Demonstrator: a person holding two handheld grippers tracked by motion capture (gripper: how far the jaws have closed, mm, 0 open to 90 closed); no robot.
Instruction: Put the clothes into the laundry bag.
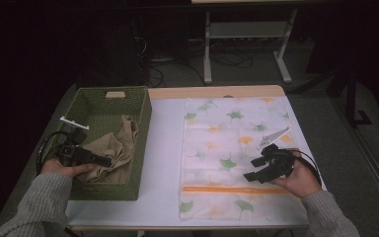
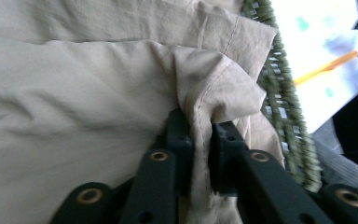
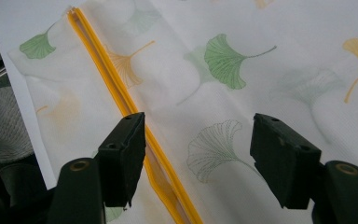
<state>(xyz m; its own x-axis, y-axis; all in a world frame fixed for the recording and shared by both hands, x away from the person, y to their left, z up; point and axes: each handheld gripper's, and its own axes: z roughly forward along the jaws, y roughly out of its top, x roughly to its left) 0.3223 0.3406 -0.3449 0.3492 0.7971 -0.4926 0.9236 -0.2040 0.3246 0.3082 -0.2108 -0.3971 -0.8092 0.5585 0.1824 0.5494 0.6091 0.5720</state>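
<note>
Jaws of the left gripper point(image 2: 200, 144) pinch a fold of the crumpled beige cloth point(image 2: 98, 93), lower left of the high view, inside the green woven basket point(image 1: 91, 96), probably to lift it out. Right gripper point(image 3: 198, 154) stands open and empty above the white leaf-printed zipper bag point(image 3: 242, 70), right of the basket.

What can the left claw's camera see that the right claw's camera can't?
Left gripper view: the left claw pinching a fold of beige cloth, with the green woven basket wall beside it.

Right gripper view: the right claw with its jaws wide apart and nothing between them, hovering over green and orange leaf prints.

Both: the white leaf-print bag with its orange zipper, far off in the left gripper view.
</note>
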